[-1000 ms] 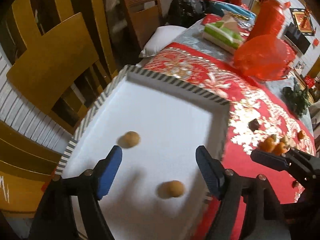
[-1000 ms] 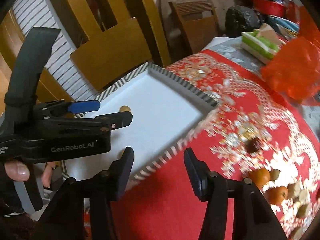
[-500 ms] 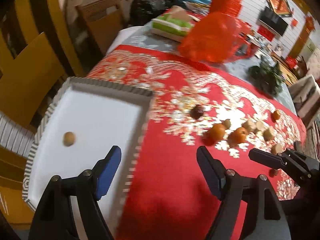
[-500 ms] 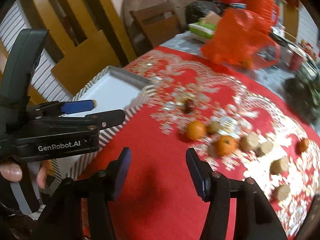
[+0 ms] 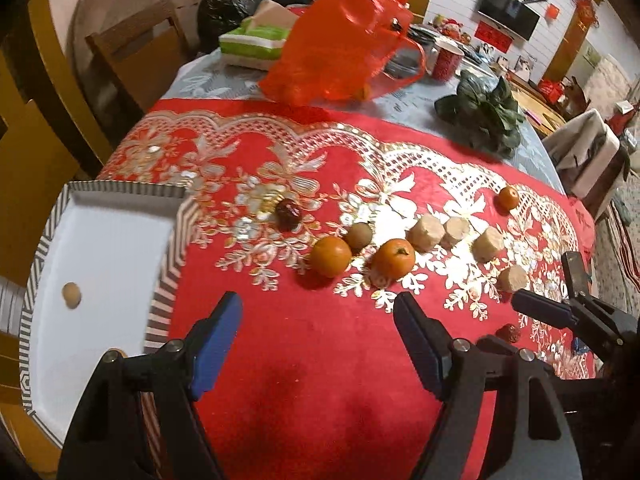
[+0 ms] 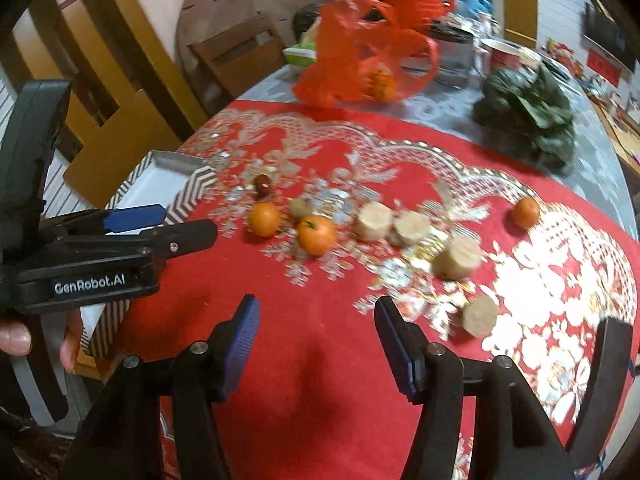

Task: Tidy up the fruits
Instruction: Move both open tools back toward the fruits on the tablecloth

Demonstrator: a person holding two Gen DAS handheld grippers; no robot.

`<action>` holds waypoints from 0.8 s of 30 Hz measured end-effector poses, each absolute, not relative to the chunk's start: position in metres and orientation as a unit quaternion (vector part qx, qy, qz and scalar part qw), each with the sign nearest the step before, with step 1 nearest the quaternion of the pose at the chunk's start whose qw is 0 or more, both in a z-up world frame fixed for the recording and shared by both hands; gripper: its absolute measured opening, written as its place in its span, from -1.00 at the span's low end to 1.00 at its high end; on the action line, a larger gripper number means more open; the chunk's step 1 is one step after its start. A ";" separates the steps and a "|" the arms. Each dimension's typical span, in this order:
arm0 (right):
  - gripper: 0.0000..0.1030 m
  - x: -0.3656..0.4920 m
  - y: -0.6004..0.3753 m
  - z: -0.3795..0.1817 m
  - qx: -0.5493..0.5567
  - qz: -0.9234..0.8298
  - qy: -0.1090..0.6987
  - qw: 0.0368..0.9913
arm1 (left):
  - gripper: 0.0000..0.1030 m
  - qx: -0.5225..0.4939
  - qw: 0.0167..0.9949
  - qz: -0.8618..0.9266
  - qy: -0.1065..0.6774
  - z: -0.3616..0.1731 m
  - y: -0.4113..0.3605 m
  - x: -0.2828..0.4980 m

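Note:
A white tray (image 5: 96,248) with a striped rim sits at the table's left edge and holds one small tan fruit (image 5: 71,295). On the red cloth lie a dark red date (image 5: 288,213), two oranges (image 5: 330,256) (image 5: 394,258), a brown round fruit (image 5: 358,236), several beige cylinders (image 5: 426,233) and a small orange (image 5: 508,198) further right. My left gripper (image 5: 318,344) is open and empty above bare cloth, short of the oranges. My right gripper (image 6: 316,344) is open and empty too, near the table's front; the oranges (image 6: 317,235) lie ahead of it.
A red plastic bag (image 5: 340,48) with fruit, a green tissue pack (image 5: 256,42), a red mug (image 5: 447,62) and leafy greens (image 5: 486,114) stand at the back. Wooden chairs (image 5: 132,56) line the left side. Another small red date (image 5: 509,332) lies near the right gripper.
Both grippers have swung right, away from the tray and over the red cloth toward the loose fruit. Both stay open and empty.

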State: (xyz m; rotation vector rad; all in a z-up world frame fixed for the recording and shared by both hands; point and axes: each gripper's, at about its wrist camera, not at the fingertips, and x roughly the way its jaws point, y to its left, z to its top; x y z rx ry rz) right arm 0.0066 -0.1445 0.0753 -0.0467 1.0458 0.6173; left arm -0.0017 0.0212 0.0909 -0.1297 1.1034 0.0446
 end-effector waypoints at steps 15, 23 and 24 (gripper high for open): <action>0.25 0.004 -0.212 0.056 0.009 0.230 0.514 0.826 | 0.50 -0.087 0.831 0.025 0.549 0.055 0.024 0.033; 0.25 0.013 -0.233 0.047 0.021 0.203 0.522 0.828 | 0.50 -0.083 0.827 0.025 0.556 0.049 0.019 0.040; 0.25 0.016 -0.233 0.046 0.020 0.201 0.521 0.829 | 0.50 -0.083 0.826 0.025 0.557 0.048 0.019 0.041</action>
